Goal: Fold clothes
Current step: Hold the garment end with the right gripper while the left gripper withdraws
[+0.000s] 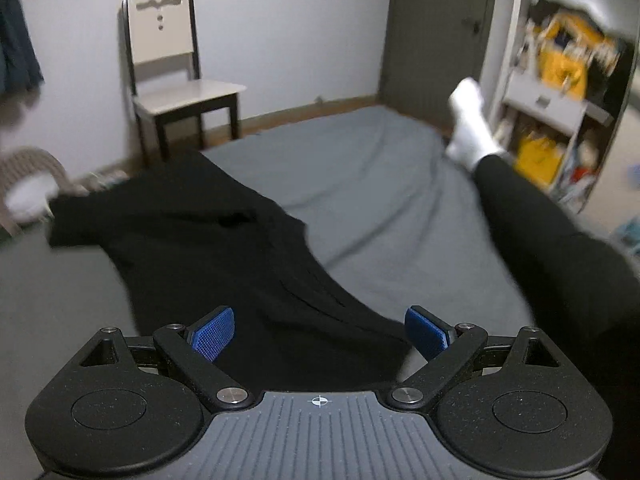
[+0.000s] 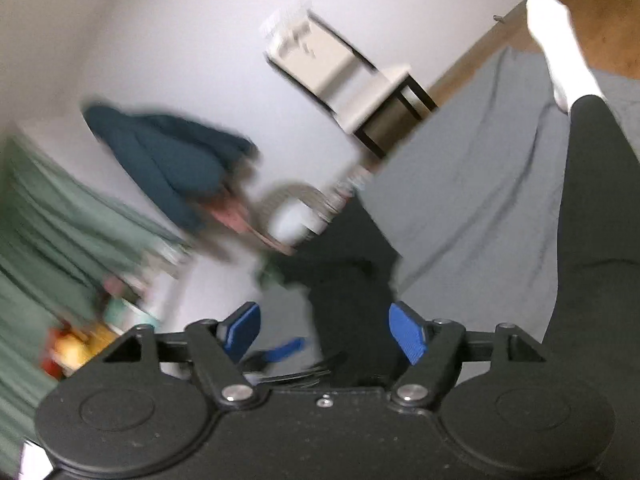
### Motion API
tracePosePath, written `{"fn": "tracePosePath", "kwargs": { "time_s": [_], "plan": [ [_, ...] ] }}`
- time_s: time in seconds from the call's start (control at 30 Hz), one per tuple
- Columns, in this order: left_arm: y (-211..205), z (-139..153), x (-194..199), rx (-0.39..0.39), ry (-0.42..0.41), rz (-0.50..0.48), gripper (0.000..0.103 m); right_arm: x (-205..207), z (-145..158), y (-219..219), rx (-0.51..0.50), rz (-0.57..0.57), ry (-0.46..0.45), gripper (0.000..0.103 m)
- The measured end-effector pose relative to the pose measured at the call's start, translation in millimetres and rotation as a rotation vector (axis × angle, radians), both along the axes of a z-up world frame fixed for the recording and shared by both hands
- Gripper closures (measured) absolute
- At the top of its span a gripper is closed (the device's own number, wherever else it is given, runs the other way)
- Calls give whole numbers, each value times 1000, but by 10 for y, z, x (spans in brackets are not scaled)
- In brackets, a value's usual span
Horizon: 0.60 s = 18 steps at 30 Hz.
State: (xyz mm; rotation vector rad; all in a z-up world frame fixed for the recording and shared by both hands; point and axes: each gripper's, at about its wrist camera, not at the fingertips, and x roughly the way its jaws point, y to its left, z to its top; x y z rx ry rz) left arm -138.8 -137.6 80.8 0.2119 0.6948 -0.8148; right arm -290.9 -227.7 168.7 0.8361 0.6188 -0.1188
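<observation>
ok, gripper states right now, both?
Left gripper: open, holding nothing, black garment beneath it.
Right gripper: open, holding nothing.

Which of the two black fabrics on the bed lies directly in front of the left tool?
The loose black garment, crumpled on the grey bed ahead of the open left tool. The other, a worn black trouser leg, ends in a white sock.

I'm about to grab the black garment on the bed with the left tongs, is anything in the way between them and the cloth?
Nothing visible is. The left tongs are open with the black garment spread on the grey bed sheet directly ahead between the fingers. The person's outstretched leg lies off to the right, clear of that path.
</observation>
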Motion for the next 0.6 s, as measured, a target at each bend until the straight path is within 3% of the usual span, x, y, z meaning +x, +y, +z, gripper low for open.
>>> {"fn": "tracePosePath", "kwargs": {
  "time_s": [0.07,0.2,0.3,0.4,0.47,0.53,0.6],
  "plan": [
    [165,-75,-66,-61,23,-10,10,399,-444,60,12,37,131,61],
    [510,-133,2,3,-62,13,10,837,-1050,129,137,45,218,61],
    [764,-50,248,28,-69,109,10,1000,-1271,155,166,-8,266,61],
    [1112,-5,499,-37,-3,220,10,1038,-1360,175,178,-36,252,62],
    [1294,-8,607,-24,-9,285,10,1038,-1395,200,162,-51,241,69],
    [1395,-68,643,78,-102,404,10,1022,-1417,207,167,-57,228,84],
    [1418,-136,654,278,-245,551,10,1016,-1429,207,180,-67,220,89]
  ]
}}
